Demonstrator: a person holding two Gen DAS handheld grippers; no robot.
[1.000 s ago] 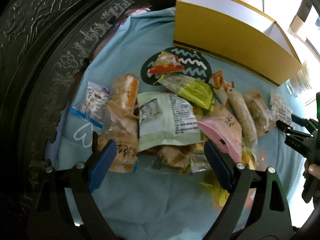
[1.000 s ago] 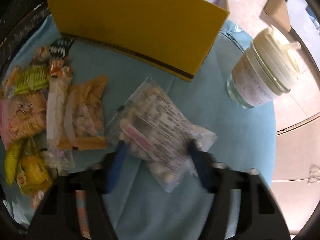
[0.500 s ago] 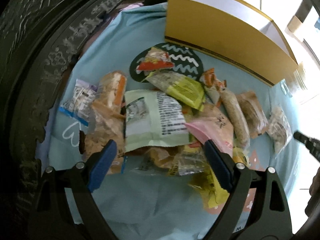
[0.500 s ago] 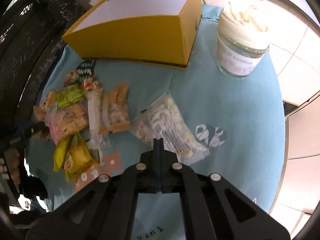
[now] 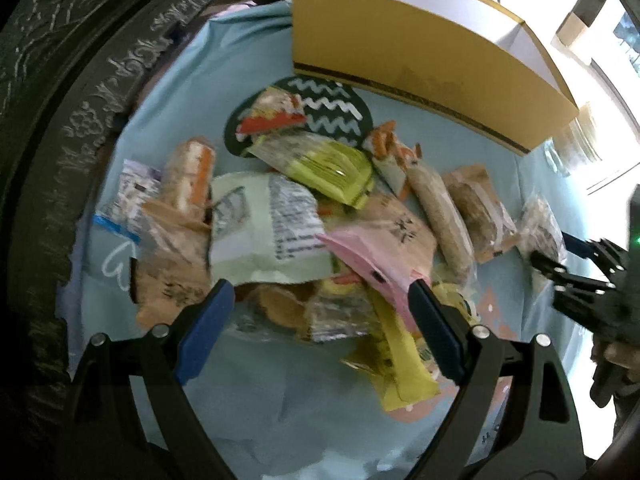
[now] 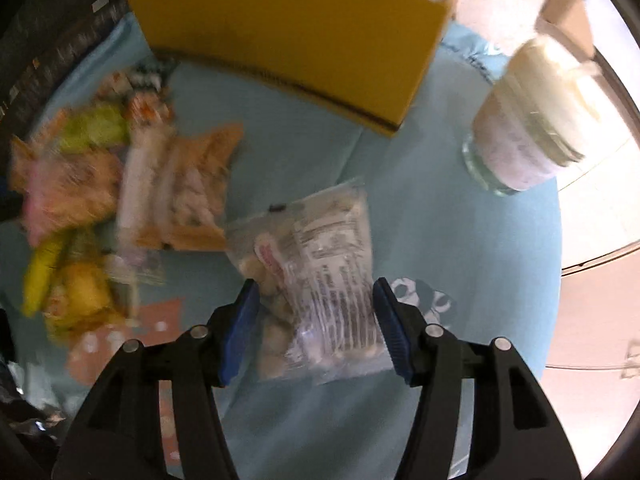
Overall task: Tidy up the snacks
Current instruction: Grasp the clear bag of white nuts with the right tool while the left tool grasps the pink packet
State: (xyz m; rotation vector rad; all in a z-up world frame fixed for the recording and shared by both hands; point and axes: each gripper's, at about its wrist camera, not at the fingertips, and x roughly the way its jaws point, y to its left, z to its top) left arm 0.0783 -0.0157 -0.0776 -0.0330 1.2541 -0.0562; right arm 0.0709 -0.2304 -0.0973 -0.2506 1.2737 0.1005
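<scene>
Whereas half a second ago its jaws were clenched empty, the right gripper [image 6: 316,322] is now opening astride the clear nut packet [image 6: 316,280], ungrasped, lying near the yellow box [image 6: 296,28]; the left gripper [image 5: 320,320] hangs released over the snack pile [image 5: 304,216].

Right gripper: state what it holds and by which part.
Nothing held. The right gripper is opening, its pads either side of the clear snack bag, which lies on the blue cloth, not pressing it.

yellow box [image 5: 420,68] with a dark base stripe. pale blue cloth [image 6: 460,216] printed with white wavy lines on black. blue-padded black gripper fingers [image 6: 390,330].
</scene>
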